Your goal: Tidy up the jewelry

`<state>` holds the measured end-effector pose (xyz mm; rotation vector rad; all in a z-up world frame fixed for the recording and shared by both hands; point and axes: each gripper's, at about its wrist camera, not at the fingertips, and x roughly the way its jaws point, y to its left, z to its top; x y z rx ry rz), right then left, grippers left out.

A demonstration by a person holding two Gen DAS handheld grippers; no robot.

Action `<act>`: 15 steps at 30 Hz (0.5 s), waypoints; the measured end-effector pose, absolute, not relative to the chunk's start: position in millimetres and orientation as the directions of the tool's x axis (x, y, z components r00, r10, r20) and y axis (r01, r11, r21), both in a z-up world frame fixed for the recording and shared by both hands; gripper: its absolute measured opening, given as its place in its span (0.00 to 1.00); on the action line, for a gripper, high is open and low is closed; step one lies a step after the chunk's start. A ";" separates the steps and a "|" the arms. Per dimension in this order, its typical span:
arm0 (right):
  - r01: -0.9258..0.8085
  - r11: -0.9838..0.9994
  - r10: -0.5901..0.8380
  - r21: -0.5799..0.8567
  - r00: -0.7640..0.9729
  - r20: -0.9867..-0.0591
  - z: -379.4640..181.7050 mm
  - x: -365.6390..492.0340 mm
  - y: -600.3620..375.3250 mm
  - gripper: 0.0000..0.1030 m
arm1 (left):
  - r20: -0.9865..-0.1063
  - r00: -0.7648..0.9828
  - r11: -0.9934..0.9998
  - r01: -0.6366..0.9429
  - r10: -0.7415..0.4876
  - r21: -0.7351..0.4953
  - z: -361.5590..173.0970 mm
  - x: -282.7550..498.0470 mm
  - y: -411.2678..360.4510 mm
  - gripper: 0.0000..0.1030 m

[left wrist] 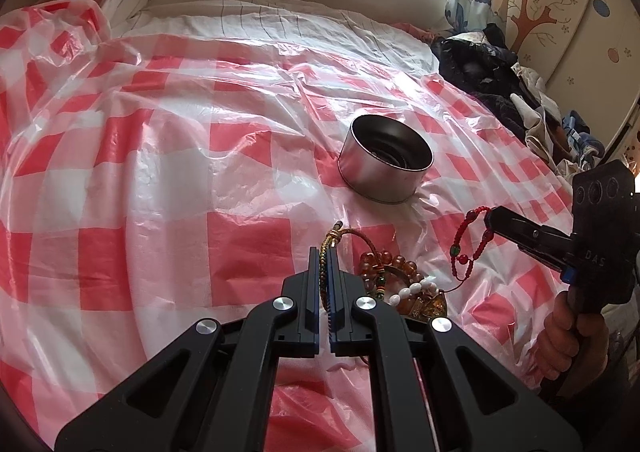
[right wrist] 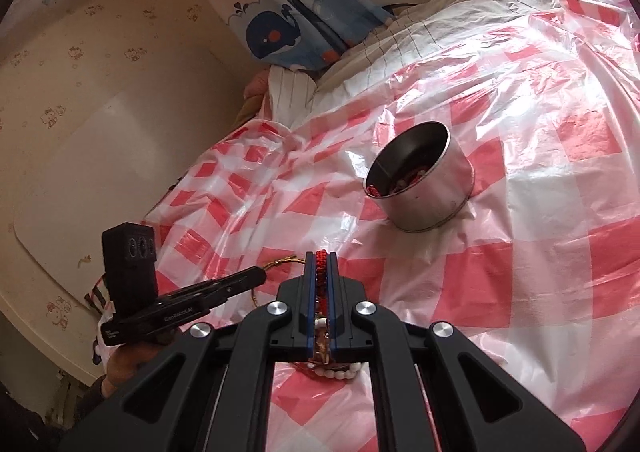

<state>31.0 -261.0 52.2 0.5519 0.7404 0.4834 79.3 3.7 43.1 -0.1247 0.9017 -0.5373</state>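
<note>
Two grippers work over a bed under a red-checked plastic sheet (left wrist: pixel 160 180). The left gripper (left wrist: pixel 325 256) has its fingers closed on a gold cord bracelet (left wrist: pixel 340 238), the right gripper (right wrist: pixel 321 260) on a red beaded bracelet (left wrist: pixel 466 244). A metal tin (left wrist: pixel 384 168) stands beyond the remaining jewelry pile (left wrist: pixel 404 284).

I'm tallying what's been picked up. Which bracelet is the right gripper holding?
The red cord bracelet, pinched in the right gripper and dangling clear of the bead pile; the others lie below.
</note>
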 end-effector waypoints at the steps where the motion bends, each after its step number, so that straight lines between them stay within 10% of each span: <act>1: -0.207 0.753 0.587 0.625 0.641 -0.495 50.2 31.7 -261.8 0.05 | -0.714 0.498 0.862 0.393 -0.493 -0.321 43.0 79.2 3.1 0.03; 15: -0.236 0.745 0.584 0.624 0.683 -0.439 60.5 26.1 -264.9 0.05 | -0.641 0.541 0.831 0.452 -0.544 -0.323 63.0 69.9 -2.1 0.03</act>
